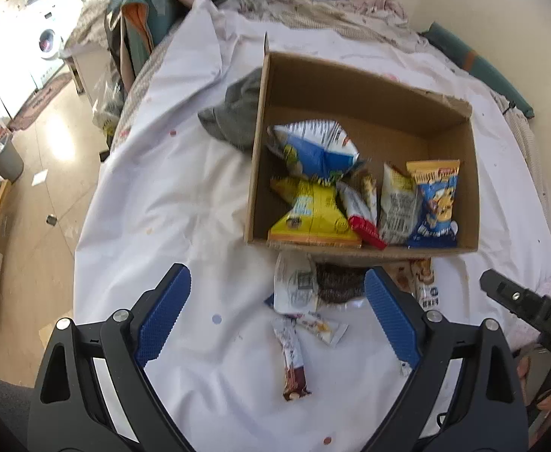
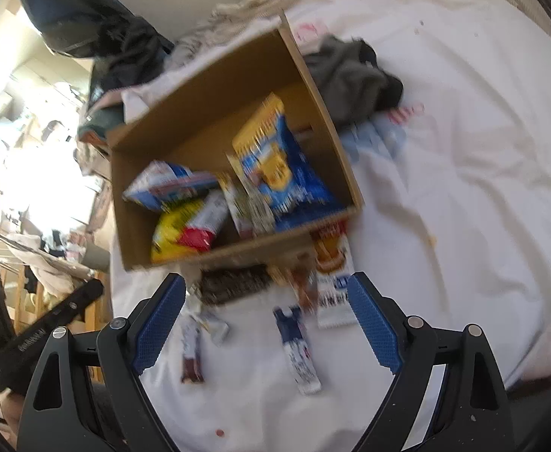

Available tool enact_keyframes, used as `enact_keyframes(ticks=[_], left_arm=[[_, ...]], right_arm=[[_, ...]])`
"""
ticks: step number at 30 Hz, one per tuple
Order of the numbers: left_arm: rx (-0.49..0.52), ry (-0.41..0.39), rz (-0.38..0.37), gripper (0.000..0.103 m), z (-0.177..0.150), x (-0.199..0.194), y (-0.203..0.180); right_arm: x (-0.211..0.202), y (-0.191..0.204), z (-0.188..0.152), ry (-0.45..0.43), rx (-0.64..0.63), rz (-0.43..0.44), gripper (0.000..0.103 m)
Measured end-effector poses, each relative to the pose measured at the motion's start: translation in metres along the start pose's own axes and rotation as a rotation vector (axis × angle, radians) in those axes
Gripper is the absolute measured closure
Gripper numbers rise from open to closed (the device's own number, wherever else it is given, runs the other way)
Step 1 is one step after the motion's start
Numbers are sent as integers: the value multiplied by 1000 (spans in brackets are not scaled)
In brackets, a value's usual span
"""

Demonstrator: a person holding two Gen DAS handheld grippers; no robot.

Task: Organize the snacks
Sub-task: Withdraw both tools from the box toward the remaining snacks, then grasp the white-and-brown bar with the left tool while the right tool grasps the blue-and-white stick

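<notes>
**Both grippers empty over snacks beside the box**

The left gripper [image 1: 277, 318] has its jaws wide, holding nothing, above loose snacks on the white bedsheet [image 1: 170, 196]. The right gripper [image 2: 266, 322] is likewise spread wide and empty. Just in front of the cardboard box [image 1: 351, 79] lie a brown-ended snack bar [image 1: 294, 361], a small white packet [image 1: 322, 327], a white pouch [image 1: 294, 288] and a dark knitted item [image 1: 337, 282]. Inside the box sit a yellow bag [image 1: 313, 214], a blue-and-white bag [image 1: 313, 148] and a blue cartoon bag [image 1: 435, 207]. A grey cloth [image 1: 234, 116] touches the box's left wall
</notes>
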State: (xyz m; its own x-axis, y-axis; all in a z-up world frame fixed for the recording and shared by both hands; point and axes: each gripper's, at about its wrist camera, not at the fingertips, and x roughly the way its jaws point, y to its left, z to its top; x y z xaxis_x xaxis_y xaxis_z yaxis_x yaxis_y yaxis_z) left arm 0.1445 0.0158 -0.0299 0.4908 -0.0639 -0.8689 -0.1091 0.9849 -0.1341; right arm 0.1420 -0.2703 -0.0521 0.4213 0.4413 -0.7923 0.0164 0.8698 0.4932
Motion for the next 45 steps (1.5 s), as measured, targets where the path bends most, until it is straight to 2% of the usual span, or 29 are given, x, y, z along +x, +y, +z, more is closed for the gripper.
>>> enact_keyframes(ticks=[3,9,17,19,21,24,25,27,28,29,30,35,38,40,42,45], left_arm=[[-21,17,9,11,0,3,6],[-17,69,21,11,-6,16,7],[-36,133,33,13,-12,38,11],[-34,180,40,19,-19,49,10],[-41,263,20,28,-30,66,8],[-22,386,-11,30,-49,91,-1],[6,409,-9,35,-53,96,-6],[75,443,1,51,-61,106,-18],[89,455,12,74,-64,109,-20],[95,474,34,91,-67,112,-20],[99,488,51,92,-69,112,-20],[59,473,22,92,-68,93,-13],[23,447,12,92,-68,81,-5],[20,407,31,92,-65,74,-3],[27,369,58,92,-64,69,-2],[13,341,75,92,-62,65,1]], right_arm=[[7,-5,-5,48,10,-11,13],[8,-18,-12,77,14,-48,13],[15,-37,-8,110,118,-50,13],[18,-38,-7,118,134,-49,13],[21,-39,-6,126,144,-47,13],[24,-39,-5,134,148,-49,13],[25,-39,-5,136,148,-52,13],[26,-39,-5,140,149,-53,13],[26,-39,-5,142,151,-51,13],[26,-39,-5,144,150,-51,13],[27,-39,-5,147,148,-53,13],[38,-32,-12,207,94,-77,13],[50,-16,-19,258,7,-84,15],[56,-4,-23,265,-59,-124,17],[65,5,-29,300,-102,-124,24],[77,14,-38,349,-150,-148,29]])
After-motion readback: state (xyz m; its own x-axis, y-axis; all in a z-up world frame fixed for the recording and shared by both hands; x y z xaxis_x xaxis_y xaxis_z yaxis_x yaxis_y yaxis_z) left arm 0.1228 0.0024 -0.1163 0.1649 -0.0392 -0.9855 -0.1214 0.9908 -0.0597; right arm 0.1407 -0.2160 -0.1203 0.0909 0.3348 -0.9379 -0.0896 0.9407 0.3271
